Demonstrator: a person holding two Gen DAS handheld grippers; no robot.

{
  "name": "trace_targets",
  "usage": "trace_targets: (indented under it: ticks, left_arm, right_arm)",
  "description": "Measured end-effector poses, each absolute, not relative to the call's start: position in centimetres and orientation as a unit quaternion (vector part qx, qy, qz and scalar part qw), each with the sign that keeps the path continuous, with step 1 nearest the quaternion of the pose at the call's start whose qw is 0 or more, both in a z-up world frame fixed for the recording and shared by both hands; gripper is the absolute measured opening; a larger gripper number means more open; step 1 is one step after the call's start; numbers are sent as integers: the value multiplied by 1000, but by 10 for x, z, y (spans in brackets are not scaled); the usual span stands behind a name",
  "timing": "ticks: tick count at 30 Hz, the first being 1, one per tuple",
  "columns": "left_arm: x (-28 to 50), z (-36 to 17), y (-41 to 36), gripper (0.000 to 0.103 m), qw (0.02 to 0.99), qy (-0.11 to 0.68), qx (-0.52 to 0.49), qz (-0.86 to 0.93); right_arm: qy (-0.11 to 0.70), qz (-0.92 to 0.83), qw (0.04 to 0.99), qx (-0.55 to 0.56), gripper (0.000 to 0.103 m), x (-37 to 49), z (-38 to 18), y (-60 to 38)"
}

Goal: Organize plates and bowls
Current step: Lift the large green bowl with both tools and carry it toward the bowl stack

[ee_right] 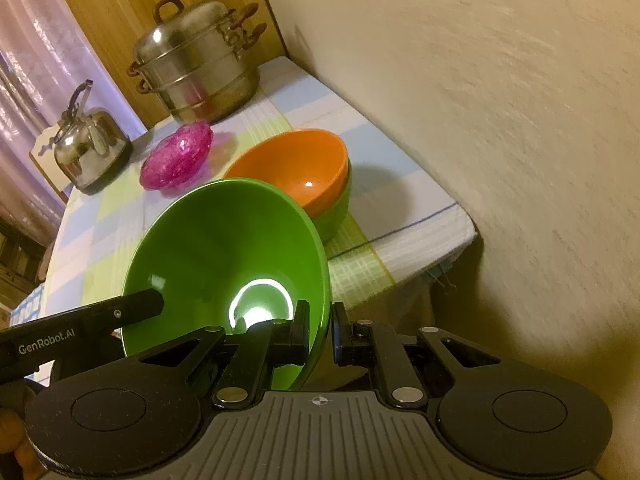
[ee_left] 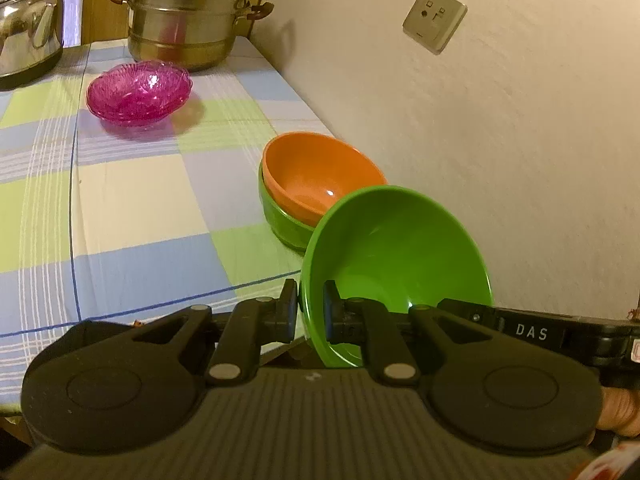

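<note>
A green bowl (ee_left: 396, 256) (ee_right: 228, 256) is held tilted above the table's near right corner. My left gripper (ee_left: 311, 312) is shut on its left rim. My right gripper (ee_right: 321, 332) is shut on its right rim. Just beyond it an orange bowl (ee_left: 320, 178) (ee_right: 296, 164) sits nested in another green bowl (ee_left: 280, 216) (ee_right: 338, 210) on the checked tablecloth (ee_left: 132, 208) (ee_right: 400, 168). A pink glass bowl (ee_left: 138, 90) (ee_right: 178, 156) stands farther back.
A steel steamer pot (ee_left: 188, 12) (ee_right: 196, 64) and a steel kettle (ee_left: 30, 24) (ee_right: 90, 144) stand at the table's far end. A plaster wall (ee_left: 500, 140) (ee_right: 500, 120) runs close along the right edge. The table's near edge (ee_right: 440, 236) drops off.
</note>
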State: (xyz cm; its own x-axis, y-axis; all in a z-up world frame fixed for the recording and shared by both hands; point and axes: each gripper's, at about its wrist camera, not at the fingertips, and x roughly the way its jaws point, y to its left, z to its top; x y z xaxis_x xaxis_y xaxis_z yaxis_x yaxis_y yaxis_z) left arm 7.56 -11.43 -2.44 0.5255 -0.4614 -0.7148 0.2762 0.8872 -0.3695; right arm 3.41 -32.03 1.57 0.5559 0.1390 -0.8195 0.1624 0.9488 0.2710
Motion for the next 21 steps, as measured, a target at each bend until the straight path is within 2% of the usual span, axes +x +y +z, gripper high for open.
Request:
trace_targets:
  ticks: [12,21]
  left_arm:
    - [86,-18,-115,11,870,431,-110,-212]
    - [138,7,-127,11,884,403,-106,-212]
  right_arm:
    - [463,-4,873,156,11,40,22,-320]
    - [435,3,889,145,11,84,45,-325]
